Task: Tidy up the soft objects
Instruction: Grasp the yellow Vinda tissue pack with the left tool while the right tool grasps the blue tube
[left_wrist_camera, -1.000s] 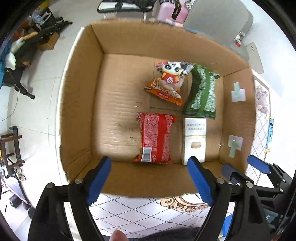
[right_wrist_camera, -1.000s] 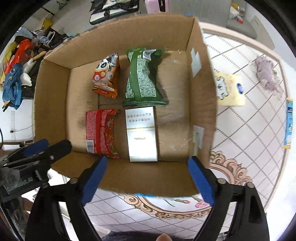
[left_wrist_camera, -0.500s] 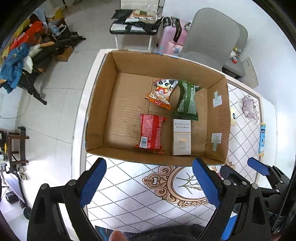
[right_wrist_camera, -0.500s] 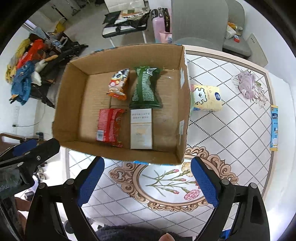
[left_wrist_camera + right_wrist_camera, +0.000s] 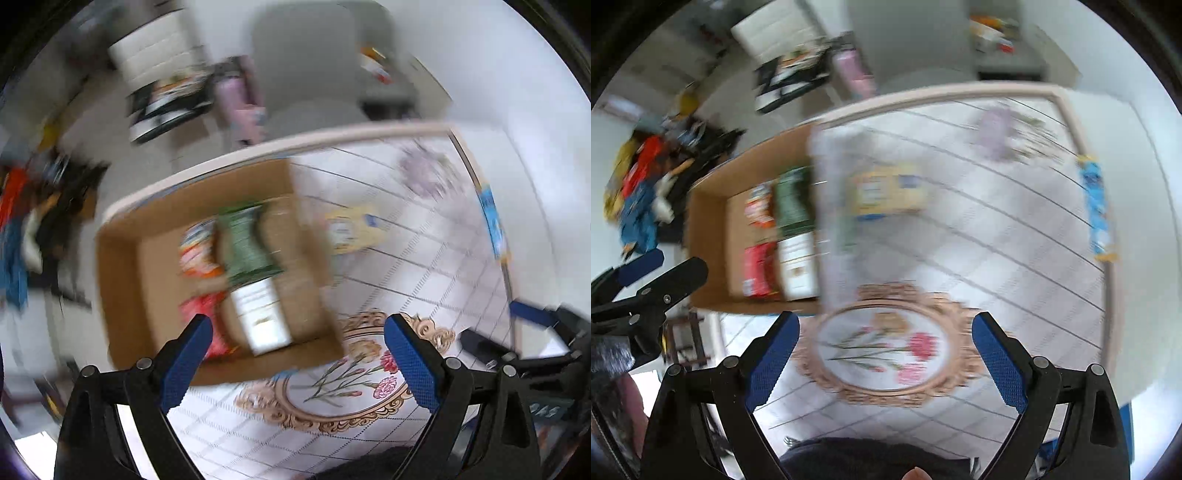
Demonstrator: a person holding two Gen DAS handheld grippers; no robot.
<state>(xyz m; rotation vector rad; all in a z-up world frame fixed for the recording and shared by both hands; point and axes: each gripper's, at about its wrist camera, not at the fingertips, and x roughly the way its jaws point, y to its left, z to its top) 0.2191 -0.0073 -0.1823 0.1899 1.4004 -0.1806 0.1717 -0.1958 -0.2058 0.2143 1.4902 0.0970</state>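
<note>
Both views are motion-blurred. A cardboard box (image 5: 122, 280) on the left of the table holds a green packet (image 5: 247, 243), an orange packet (image 5: 197, 247), a red packet (image 5: 207, 321) and a white carton (image 5: 264, 314). On the patterned tablecloth to its right lie a yellow pack (image 5: 354, 230), a purple plush (image 5: 428, 170) and a blue packet (image 5: 493, 221). My left gripper (image 5: 297, 354) is open and empty, above the box's near right corner. My right gripper (image 5: 884, 352) is open and empty above the floral medallion (image 5: 886, 347). The box (image 5: 709, 229), yellow pack (image 5: 886, 192), plush (image 5: 993, 133) and blue packet (image 5: 1095, 206) show there too.
A grey chair (image 5: 306, 74) and a pink suitcase (image 5: 240, 99) stand behind the table. Clothes and clutter (image 5: 639, 184) lie on the floor at left. The table's right edge (image 5: 1108, 258) runs close by the blue packet.
Both grippers have pulled up and back from the box and swung to the right. The box now looks smaller and sits left of centre. Both stay open and empty.
</note>
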